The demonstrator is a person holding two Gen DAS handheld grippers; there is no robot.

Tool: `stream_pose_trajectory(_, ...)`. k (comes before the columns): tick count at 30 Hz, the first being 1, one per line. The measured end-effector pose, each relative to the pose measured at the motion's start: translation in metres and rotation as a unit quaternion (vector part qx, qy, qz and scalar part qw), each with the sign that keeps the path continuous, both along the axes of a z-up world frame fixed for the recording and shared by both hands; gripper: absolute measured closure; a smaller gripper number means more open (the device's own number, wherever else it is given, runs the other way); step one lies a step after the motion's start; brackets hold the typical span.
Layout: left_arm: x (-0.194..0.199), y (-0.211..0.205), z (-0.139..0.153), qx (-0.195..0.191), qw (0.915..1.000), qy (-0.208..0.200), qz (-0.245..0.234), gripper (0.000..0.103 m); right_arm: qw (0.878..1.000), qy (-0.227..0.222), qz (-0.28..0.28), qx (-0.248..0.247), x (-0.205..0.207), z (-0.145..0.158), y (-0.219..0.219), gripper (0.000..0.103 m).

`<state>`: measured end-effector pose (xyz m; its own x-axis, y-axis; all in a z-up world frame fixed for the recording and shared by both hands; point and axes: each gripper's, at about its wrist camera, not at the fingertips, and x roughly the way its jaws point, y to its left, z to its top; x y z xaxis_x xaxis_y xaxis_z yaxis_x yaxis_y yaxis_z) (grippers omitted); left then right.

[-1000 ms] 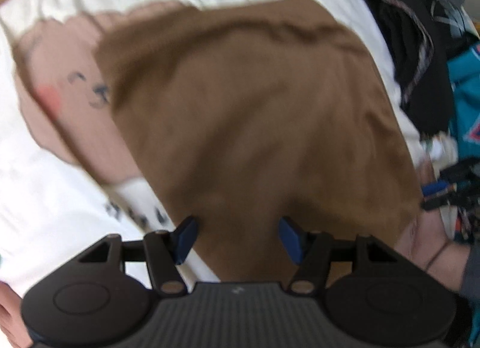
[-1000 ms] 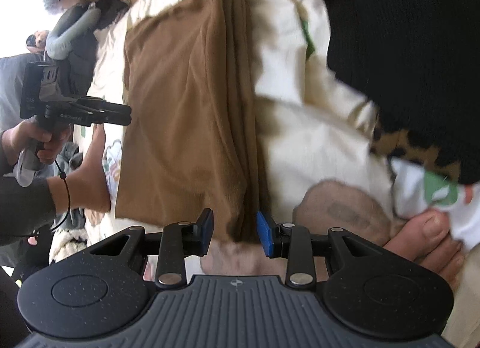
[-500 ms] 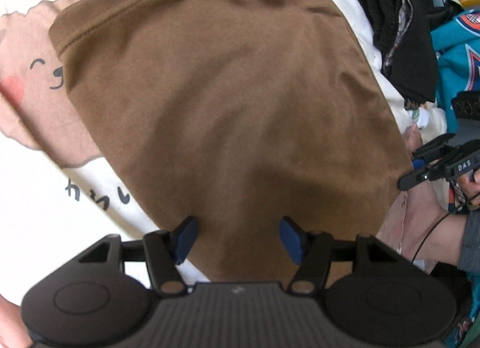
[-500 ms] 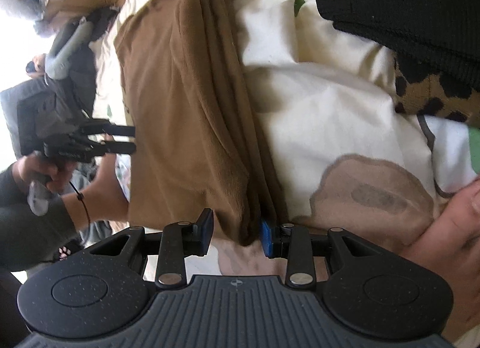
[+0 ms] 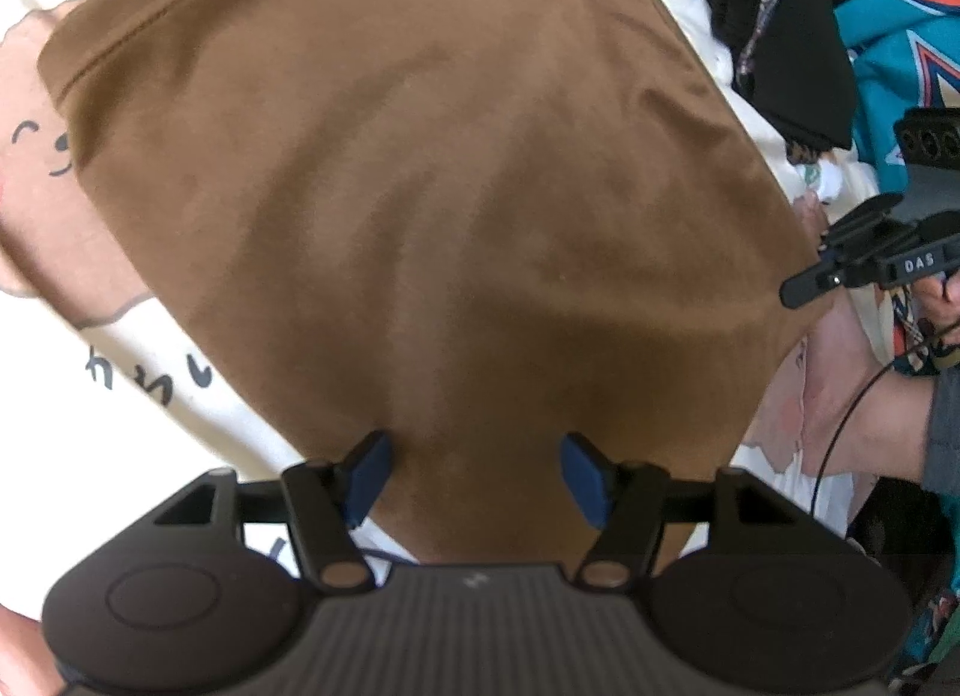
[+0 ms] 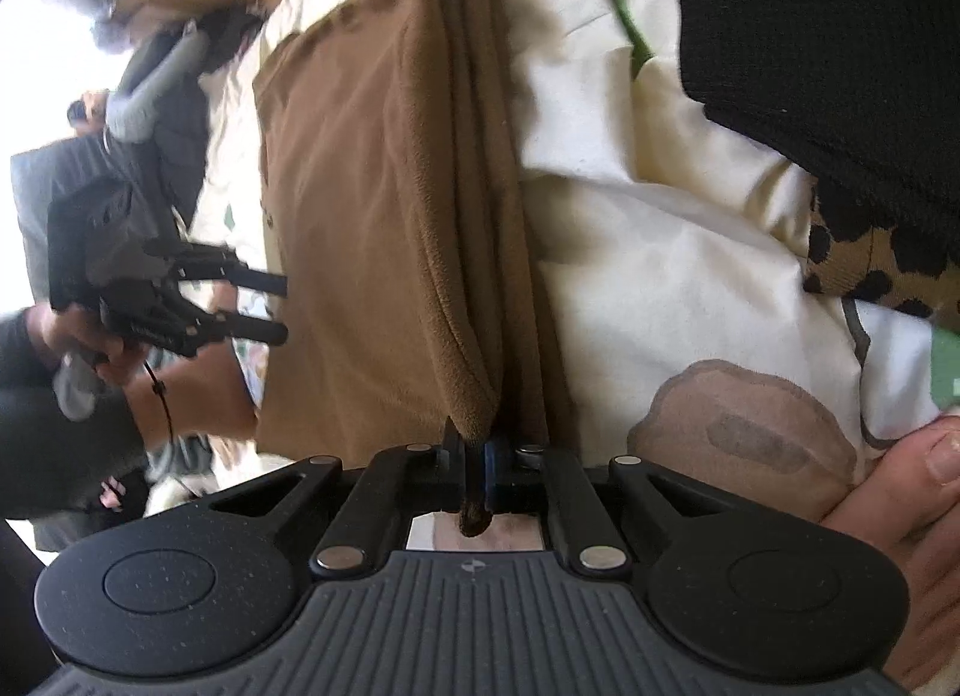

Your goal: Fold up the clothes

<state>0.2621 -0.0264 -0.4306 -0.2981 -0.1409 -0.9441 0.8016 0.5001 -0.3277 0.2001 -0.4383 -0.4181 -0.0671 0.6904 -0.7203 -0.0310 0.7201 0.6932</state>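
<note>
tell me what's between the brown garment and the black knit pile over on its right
In the right wrist view, a bare strip of the cream printed bedding separates the brown garment from the black knit pile; nothing else lies on that stretch.

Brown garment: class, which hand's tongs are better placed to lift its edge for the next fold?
Right. The right tongs are already shut on the brown garment at its folded edge, while the left tongs hang open above flat cloth, gripping nothing.
</note>
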Motion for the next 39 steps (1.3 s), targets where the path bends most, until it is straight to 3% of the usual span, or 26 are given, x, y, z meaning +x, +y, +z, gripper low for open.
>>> stream_pose_trajectory(11, -0.005, -0.002, -0.001, -0.007, 0.9994, 0.025, -0.023, 0.037, 0.999, -0.001, 0.027, -0.028, 0.002, 0.009, 0.001, 0.101)
stream_pose_trajectory(26, -0.024, 0.001, -0.005, -0.021, 0.9942, 0.079, -0.07, 0.043, 0.997, 0.0, 0.039, -0.062, 0.012, -0.009, 0.016, 0.101)
stream_pose_trajectory(30, -0.033, 0.006, -0.007, -0.021, 0.993, 0.077, -0.087, 0.043, 0.996, -0.003, 0.046, -0.07, 0.012, -0.01, 0.017, 0.101)
stream_pose_trajectory(35, -0.049, 0.01, -0.004, -0.006, 0.992, 0.068, -0.107, 0.06, 0.995, -0.01, 0.059, -0.076, 0.014, -0.011, 0.018, 0.1)
stream_pose_trajectory(39, -0.058, 0.02, -0.004, 0.024, 0.9907, 0.055, -0.122, 0.079, 0.995, -0.019, 0.062, -0.08, 0.013, -0.011, 0.019, 0.1)
